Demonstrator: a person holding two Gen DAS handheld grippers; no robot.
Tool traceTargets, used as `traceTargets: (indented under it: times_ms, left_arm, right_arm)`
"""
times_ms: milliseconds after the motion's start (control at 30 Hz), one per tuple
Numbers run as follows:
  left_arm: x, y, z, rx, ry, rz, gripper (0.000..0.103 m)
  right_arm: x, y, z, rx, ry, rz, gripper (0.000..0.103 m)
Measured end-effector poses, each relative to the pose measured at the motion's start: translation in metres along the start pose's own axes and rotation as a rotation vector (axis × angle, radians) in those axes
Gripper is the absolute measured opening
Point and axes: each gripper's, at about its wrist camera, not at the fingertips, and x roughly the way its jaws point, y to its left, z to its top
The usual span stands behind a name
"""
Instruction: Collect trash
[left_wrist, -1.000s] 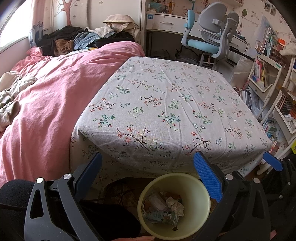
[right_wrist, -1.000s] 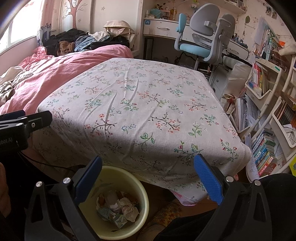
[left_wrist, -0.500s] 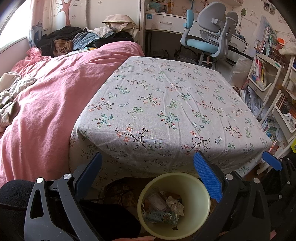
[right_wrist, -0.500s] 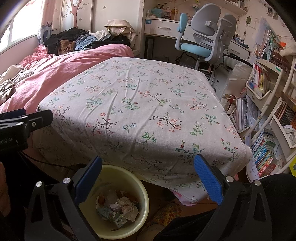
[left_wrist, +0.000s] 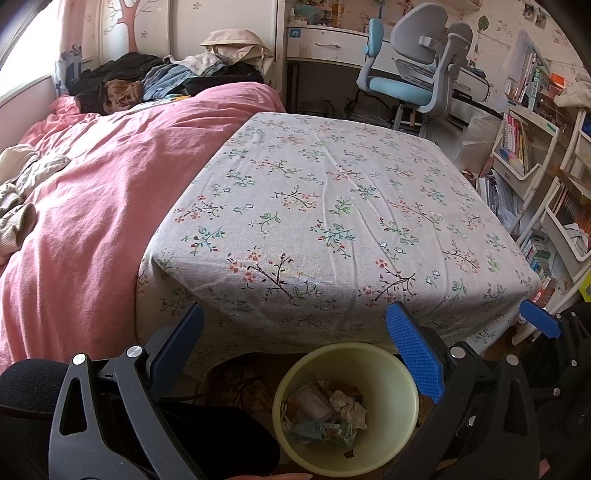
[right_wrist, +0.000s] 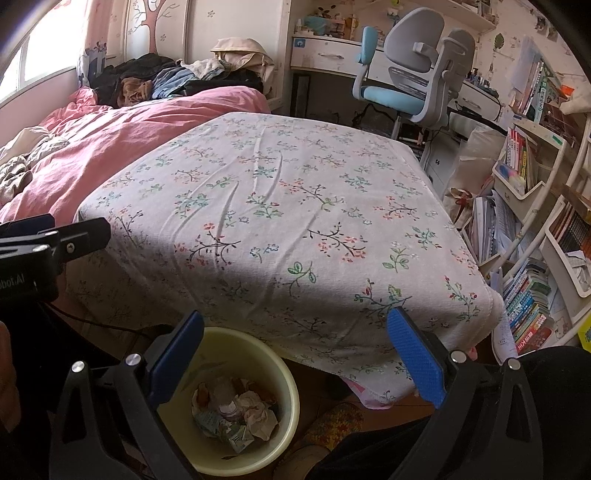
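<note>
Both grippers hang over the yellow bin (left_wrist: 384, 373) on the floor below the near edge of the floral-covered table (left_wrist: 332, 206). The left gripper (left_wrist: 295, 350) and the right gripper (right_wrist: 295, 354) are spread wide and empty. Crumpled trash (right_wrist: 236, 417) lies inside the bin; the tabletop looks bare, so collecting seems finished.

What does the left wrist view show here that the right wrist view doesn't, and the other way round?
Left wrist only: the open left gripper from behind, and one blue pad of the right gripper at the right edge.
Right wrist only: the open right gripper from behind, the left gripper's side at the left edge, and a patterned slipper on the floor.
Both: the floral cloth, pink bed, chair, and the yellow bin holding trash.
</note>
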Motion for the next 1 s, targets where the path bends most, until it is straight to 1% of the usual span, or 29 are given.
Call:
traceTargets:
  times_ms: [433,633,1000]
  left_arm:
    - [-0.0013,-0.0023,-0.0001,0.002,-0.003,-0.004,0.096]
    - [-0.0031,-0.0051,0.0009,0.005,-0.002,-0.021,0.096]
    - [-0.0017,0.0015,0.0009,-0.008,0.015,-0.048,0.096]
  right_arm:
    - [-0.0002,0.0032,0.0006,-0.007,-0.001,0.003,0.095]
    - [-0.0004,0.0035,0.0007,-0.007,-0.001,0.003,0.095]
    - [-0.0003,0.0077,0.001,-0.015,-0.001,0.006,0.095]
